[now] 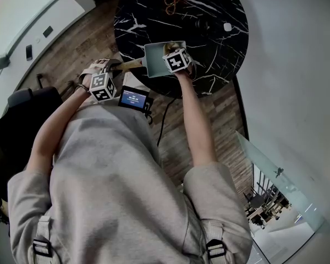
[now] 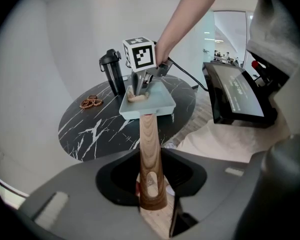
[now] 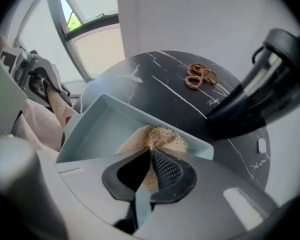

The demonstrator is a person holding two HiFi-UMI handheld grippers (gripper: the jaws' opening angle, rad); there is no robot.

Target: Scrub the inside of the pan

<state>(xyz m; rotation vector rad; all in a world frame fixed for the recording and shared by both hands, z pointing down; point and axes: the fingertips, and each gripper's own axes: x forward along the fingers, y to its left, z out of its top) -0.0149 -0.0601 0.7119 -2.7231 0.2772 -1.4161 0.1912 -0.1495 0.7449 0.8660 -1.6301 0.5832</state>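
A pale blue square pan point(image 1: 155, 59) with a wooden handle point(image 1: 130, 65) hangs over the near edge of a black marble table point(image 1: 209, 15). My left gripper point(image 2: 151, 194) is shut on the handle point(image 2: 149, 149), near its end. In the left gripper view the pan point(image 2: 157, 105) is level. My right gripper point(image 3: 151, 159) points steeply down into the pan point(image 3: 97, 126), shut on a tan fibre scrubber point(image 3: 157, 135). The scrubber presses against the pan's far inner wall. It also shows under the right gripper point(image 2: 139, 86) as a tan scrubber point(image 2: 136, 98).
On the round table stand a black lidded bottle point(image 2: 112, 71) and a brown bead bracelet point(image 2: 91, 102), both beyond the pan. A small white item point(image 1: 227, 27) lies at the table's right. A device with a lit screen point(image 1: 133, 99) hangs at the person's chest. White walls stand close behind the table.
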